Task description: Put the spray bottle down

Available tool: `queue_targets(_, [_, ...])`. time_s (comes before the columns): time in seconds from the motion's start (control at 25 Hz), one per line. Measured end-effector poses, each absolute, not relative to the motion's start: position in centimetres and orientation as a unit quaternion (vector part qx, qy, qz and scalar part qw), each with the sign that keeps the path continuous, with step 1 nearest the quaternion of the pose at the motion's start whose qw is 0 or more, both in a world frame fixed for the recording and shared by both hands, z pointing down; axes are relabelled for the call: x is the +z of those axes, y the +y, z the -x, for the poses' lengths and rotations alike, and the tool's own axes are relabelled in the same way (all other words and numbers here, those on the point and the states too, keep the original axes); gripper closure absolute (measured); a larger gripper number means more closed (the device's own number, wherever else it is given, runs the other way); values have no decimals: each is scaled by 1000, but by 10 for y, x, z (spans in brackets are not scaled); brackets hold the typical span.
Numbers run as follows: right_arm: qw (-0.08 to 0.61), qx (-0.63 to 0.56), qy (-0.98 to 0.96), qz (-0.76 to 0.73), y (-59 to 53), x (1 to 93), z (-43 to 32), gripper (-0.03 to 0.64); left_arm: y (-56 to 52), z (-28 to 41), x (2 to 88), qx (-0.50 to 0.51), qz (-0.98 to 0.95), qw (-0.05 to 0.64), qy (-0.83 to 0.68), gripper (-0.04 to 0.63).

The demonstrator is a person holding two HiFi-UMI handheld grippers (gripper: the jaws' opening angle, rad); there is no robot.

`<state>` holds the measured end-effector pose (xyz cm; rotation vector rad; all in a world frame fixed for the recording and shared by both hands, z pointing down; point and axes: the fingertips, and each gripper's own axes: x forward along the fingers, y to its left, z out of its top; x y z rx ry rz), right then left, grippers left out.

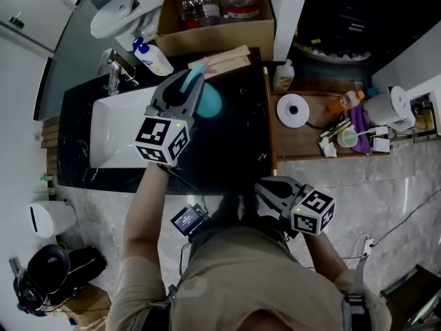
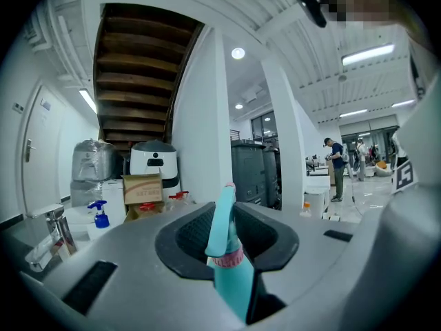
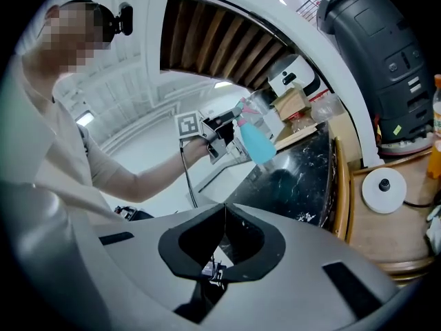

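A teal spray bottle hangs above the black countertop, just right of the white sink. My left gripper is shut on its neck, below the trigger head. In the left gripper view the bottle's neck sits clamped between the jaws of the left gripper, with the head sticking up. My right gripper is low and close to the person's body, at the counter's near edge. Its jaws meet with nothing between them. From the right gripper view the bottle shows held over the counter.
A cardboard box with bottles stands behind the counter, with wooden sticks in front of it. A blue-capped spray bottle and a faucet stand by the sink. A wooden shelf at right carries a white disc, a small bottle and clutter.
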<state>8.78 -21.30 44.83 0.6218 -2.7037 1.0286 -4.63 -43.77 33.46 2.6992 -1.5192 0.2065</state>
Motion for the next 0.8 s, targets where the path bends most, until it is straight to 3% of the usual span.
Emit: queue_targets(0.8, [73,359,-903,-226,-237,441,-69,595,-483,37,352,57,-893,33,-445,503])
